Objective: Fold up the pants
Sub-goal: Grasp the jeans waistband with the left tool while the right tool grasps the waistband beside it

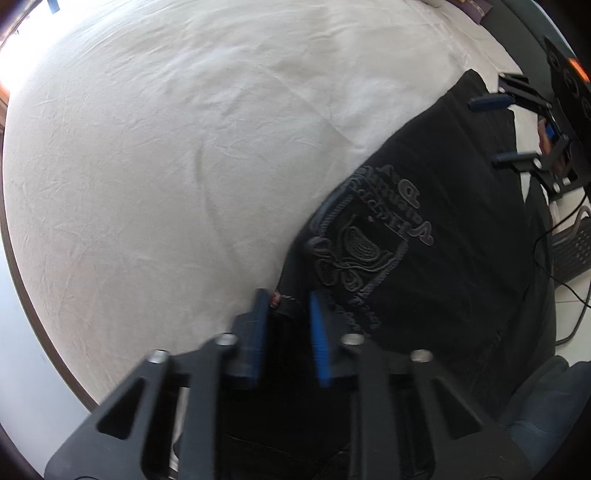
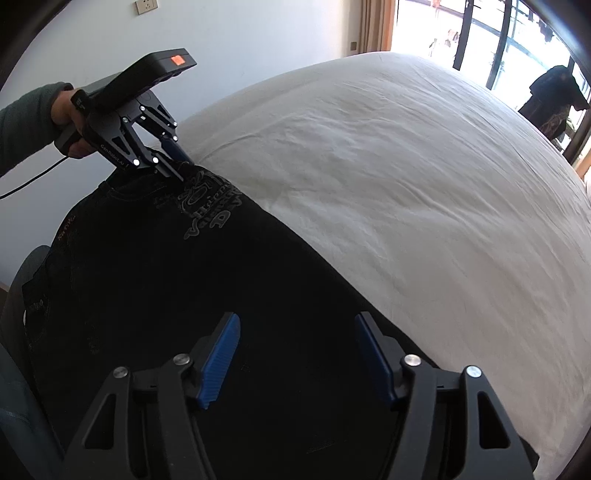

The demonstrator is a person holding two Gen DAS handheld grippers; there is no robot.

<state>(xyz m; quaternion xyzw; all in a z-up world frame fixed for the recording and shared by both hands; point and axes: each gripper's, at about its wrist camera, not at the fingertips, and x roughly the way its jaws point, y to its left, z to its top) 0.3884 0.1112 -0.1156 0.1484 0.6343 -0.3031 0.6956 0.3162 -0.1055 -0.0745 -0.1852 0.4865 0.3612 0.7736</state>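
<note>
Pants (image 2: 177, 295): black, embroidered lettering on the upper part, lying along the near edge of the bed (image 2: 406, 166), partly hanging over that edge toward the operator. White sheet under them, creased but bare over most of its area.

Left claw (image 1: 286, 314): pads drawn close with a fold of dark cloth between them, at a corner of the pants where a small red stitch or tag shows. Reads as pinching the pants at that corner. The right wrist view agrees: the same claw (image 2: 177, 162) sits at the far end of the garment, tips buried in the cloth edge, a sleeved hand (image 2: 68, 114) on the handle.

Right claw (image 2: 295, 354): fingers spread wide, hovering over the dark cloth at the opposite end, nothing between them. From the left wrist view it (image 1: 491, 129) appears over the far end of the pants, also spread.

Judgement: one end is anchored by the left claw so the cloth stays taut while the right one lines up for its own corner; then both ends could be lifted and carried over together for a fold.

Surroundings: cable (image 1: 569, 288) and a dark perforated object off the bed side; wall socket (image 2: 146, 6); window (image 2: 480, 33) beyond the bed; a dark garment (image 2: 554, 96) hanging near it. Nothing lies on the sheet in the fold path. The overhanging part of the pants may drag on the bed edge.
</note>
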